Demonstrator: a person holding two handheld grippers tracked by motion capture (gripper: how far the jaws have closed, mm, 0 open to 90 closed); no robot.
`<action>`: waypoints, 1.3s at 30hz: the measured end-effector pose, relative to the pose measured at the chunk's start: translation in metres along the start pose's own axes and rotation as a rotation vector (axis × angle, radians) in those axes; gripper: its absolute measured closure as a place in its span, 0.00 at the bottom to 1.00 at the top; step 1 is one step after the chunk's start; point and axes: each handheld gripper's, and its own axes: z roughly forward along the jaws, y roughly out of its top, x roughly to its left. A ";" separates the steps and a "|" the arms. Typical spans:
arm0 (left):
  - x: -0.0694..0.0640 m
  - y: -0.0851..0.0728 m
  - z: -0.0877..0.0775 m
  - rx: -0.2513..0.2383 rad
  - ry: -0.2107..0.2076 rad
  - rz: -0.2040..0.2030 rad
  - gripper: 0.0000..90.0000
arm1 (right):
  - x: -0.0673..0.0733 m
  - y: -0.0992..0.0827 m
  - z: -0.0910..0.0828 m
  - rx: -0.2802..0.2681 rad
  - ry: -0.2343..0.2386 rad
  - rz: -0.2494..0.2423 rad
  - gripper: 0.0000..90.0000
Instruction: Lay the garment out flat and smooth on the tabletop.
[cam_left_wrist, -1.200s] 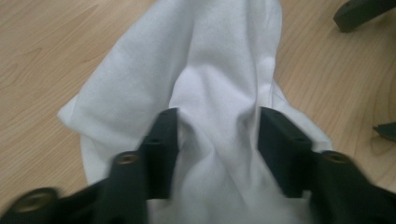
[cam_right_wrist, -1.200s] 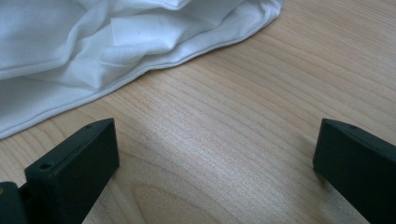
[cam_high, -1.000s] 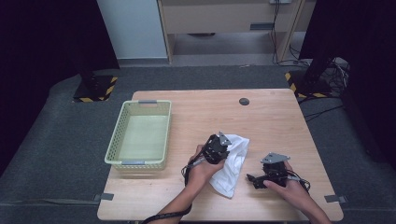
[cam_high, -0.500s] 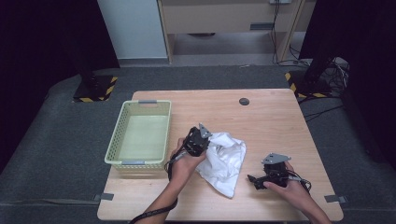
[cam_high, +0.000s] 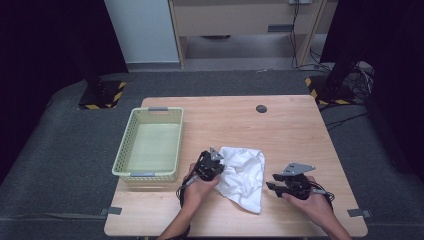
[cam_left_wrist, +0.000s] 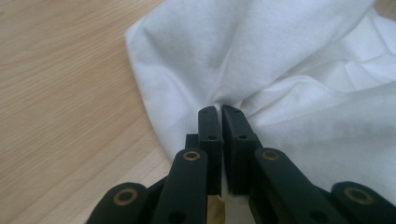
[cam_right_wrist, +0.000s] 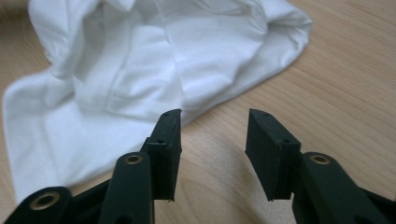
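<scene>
white cloth (cam_high: 243, 172) crumpled near-centre on worktop (cam_high: 295, 130) | our left gripper (cam_left_wrist: 219, 114) fingers pinching its left edge | our right gripper (cam_right_wrist: 212, 126) fingers spread beside its right edge | soft, light, limp; we judge bunched folds or hem best

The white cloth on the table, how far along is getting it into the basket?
Done: the left gripper is shut on a pinch of the white cloth, as its own view shows. In hand: the cloth lies crumpled on the table, beside the basket rather than in it. Left, if the basket is the goal: lifting it over. The right gripper is open beside the cloth, holding nothing.
</scene>
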 end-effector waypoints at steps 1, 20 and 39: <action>-0.003 0.002 0.002 0.000 0.002 0.012 0.96 | 0.001 0.000 -0.001 0.005 0.006 -0.001 0.68; -0.047 0.016 -0.064 -0.174 0.010 0.097 0.47 | 0.044 0.002 -0.007 0.087 0.052 -0.079 0.63; -0.072 0.001 -0.024 -0.077 0.004 0.230 0.92 | 0.062 -0.006 0.005 0.154 0.060 -0.135 0.72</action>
